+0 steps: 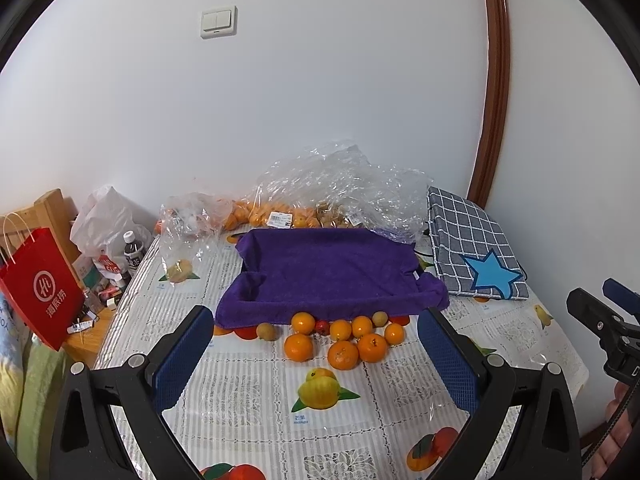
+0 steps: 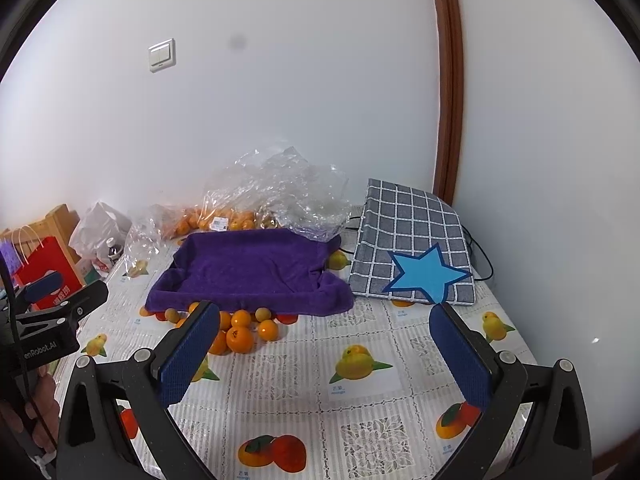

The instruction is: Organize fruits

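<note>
Left wrist view: the left tongs (image 1: 316,354) hang with their blue pads wide apart and empty above a table (image 1: 400,396) covered in a fruit-print cloth. A loose cluster of oranges (image 1: 340,340) lies ahead between the pads, touching the front edge of a purple towel-lined tray (image 1: 328,276); small brownish fruits (image 1: 265,330) and one red fruit (image 1: 321,326) sit among them. Behind the tray, clear plastic bags (image 1: 340,184) hold more oranges. A checked cloth with a blue star (image 1: 476,248) lies to the right, a red paper bag (image 1: 38,284) stands off the table's left edge.

Right wrist view: the right tongs (image 2: 324,350) are likewise spread and empty, with the orange cluster (image 2: 240,330) partly hidden behind the left pad. The left tongs (image 2: 60,308) show at the left edge.

The oranges look light, round and firm-skinned, likely to roll if nudged; a grip across the widest part seems safest. The small fruits may bruise. Open tablecloth in front gives approach room; the towel's soft rim and the crowded neighbours limit it.
</note>
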